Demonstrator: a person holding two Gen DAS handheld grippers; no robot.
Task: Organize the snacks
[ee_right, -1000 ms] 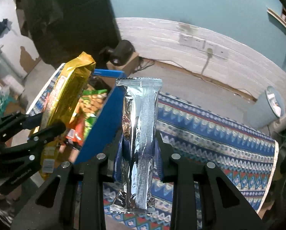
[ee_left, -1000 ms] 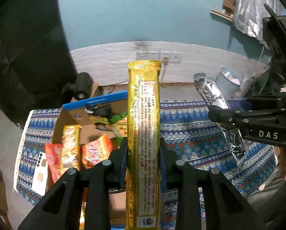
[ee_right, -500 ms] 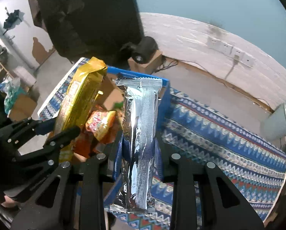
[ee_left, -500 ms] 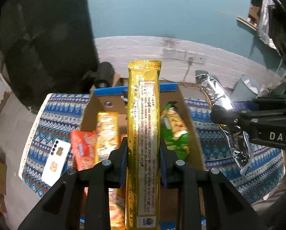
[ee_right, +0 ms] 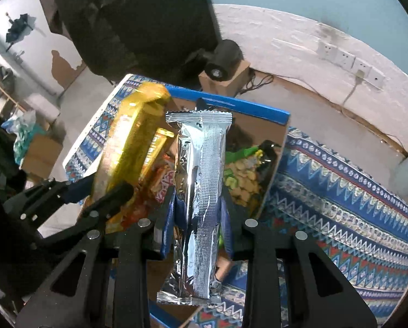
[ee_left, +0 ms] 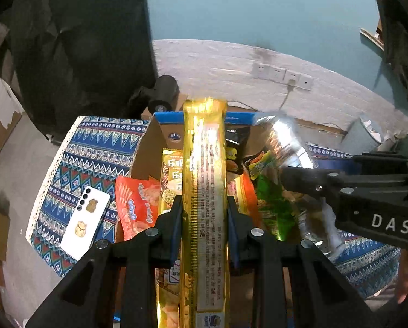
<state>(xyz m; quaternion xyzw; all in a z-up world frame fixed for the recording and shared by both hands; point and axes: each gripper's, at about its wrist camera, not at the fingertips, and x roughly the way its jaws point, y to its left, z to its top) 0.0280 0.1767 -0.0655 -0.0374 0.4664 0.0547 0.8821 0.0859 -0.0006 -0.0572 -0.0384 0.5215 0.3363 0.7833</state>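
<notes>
My left gripper (ee_left: 204,216) is shut on a long gold snack packet (ee_left: 205,180) and holds it upright over an open cardboard box (ee_left: 146,147) with a blue rim. The box holds orange, yellow, green and black snack bags (ee_left: 135,205). My right gripper (ee_right: 198,207) is shut on a long silver foil packet (ee_right: 201,191) and holds it over the same box (ee_right: 275,161). In the left wrist view the silver packet (ee_left: 288,142) and right gripper (ee_left: 299,183) hang over the box's right side. In the right wrist view the gold packet (ee_right: 127,147) is at left.
The box stands on a blue patterned cloth (ee_left: 94,153), which also shows in the right wrist view (ee_right: 340,196). A white phone (ee_left: 85,218) lies on the cloth left of the box. A black cylinder on a small carton (ee_right: 223,60) sits behind the box.
Both grippers have moved left with their packets, from over the cloth beside the box to over the box. The silver packet now hangs over the box's contents.
</notes>
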